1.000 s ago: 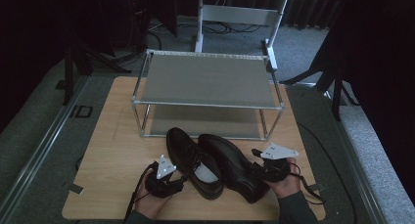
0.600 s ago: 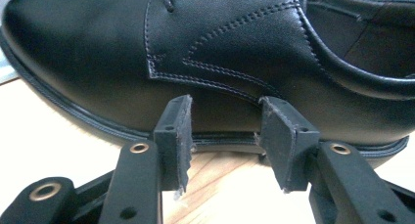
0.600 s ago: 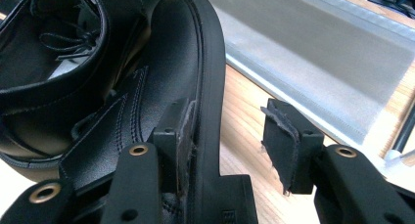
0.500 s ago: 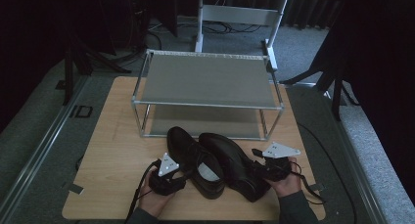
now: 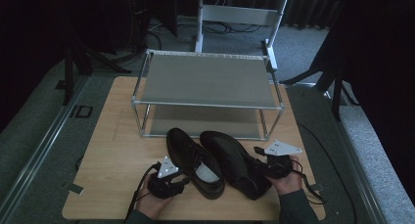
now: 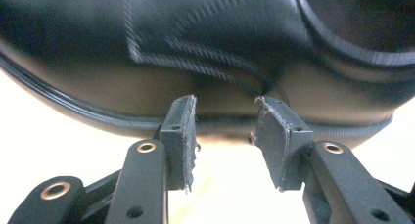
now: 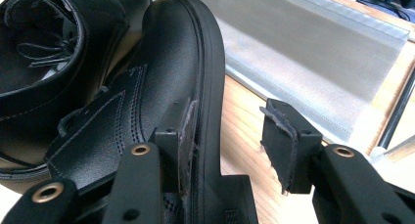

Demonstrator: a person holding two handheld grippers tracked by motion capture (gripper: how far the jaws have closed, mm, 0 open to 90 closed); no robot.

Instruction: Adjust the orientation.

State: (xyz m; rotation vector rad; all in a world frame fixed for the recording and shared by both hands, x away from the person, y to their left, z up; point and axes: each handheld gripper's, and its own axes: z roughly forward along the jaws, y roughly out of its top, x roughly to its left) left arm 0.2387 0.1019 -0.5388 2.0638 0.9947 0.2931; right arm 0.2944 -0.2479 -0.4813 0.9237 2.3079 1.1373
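Two black shoes lie side by side near the rack. We bracket them: left gripper and right gripper, jaws apart, probably to hold them steady.

- Two shoes: black leather with black laces and stitched seams; pale lining shows inside the left one.
- Table: light wood grain.
- Shoe rack: silver frame, grey shelves.
- Grippers: black, each with a pale grey plate on top.
- Floor: grey carpet.
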